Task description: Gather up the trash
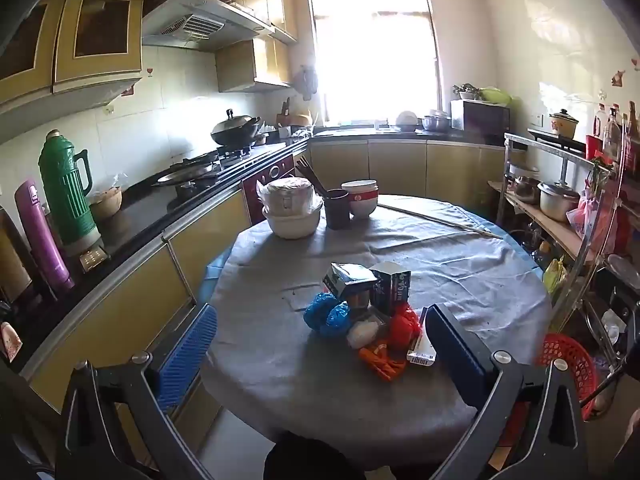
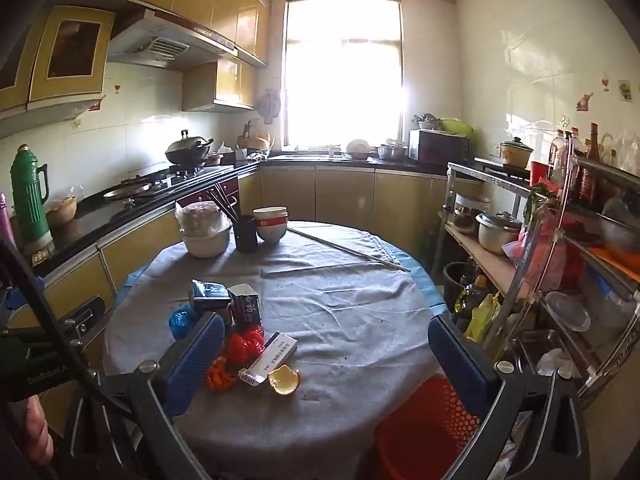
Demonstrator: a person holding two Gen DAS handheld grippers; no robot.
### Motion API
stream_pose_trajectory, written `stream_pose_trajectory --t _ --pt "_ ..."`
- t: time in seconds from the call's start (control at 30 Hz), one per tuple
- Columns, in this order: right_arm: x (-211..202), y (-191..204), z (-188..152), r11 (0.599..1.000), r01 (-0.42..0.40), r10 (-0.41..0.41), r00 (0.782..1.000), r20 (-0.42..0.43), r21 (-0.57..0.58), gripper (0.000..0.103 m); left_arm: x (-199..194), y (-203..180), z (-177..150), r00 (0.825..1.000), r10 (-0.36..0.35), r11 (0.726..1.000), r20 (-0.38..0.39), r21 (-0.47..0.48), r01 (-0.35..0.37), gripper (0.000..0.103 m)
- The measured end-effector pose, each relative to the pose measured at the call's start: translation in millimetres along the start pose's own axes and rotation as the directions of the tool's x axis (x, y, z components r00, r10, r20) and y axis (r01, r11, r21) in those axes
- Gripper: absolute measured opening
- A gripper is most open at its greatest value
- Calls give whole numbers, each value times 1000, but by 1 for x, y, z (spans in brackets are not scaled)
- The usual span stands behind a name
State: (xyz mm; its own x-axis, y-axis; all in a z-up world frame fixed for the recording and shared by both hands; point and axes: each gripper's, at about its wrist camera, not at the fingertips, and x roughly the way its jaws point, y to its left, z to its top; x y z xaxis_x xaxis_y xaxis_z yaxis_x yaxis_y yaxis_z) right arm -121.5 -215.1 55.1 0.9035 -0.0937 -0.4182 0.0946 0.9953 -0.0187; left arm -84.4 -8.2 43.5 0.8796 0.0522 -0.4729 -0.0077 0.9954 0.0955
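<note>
Both the left gripper (image 1: 320, 344) and the right gripper (image 2: 326, 346) gape wide, holding nothing. Ahead of them crumpled blue, red and orange plastic wrappers and small cartons (image 1: 372, 312) clump on the round grey-clothed table (image 1: 440, 264). Best approach: descend on one outlying piece, then carry it to the red mesh plastic basket (image 2: 424, 432) below the right gripper.

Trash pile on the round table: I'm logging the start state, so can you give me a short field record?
surface: round table under a grey cloth
trash: blue bag, red bag, orange wrapper, two opened cartons, flat white box, fruit peel
bin: red basket beside the table
left gripper: open, empty
right gripper: open, empty
</note>
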Motion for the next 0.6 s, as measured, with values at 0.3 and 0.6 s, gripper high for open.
stream_pose_trajectory --t 0.3,0.6 --pt "0 0 0 1000 -3 3 1000 -14 0 103 -3 1 0 1000 -2 1000 4 1 2 103" --pt "3 -1 -1 1000 20 -20 1000 4 -9 103 -4 0 0 1000 -12 1000 2 10 12 103"
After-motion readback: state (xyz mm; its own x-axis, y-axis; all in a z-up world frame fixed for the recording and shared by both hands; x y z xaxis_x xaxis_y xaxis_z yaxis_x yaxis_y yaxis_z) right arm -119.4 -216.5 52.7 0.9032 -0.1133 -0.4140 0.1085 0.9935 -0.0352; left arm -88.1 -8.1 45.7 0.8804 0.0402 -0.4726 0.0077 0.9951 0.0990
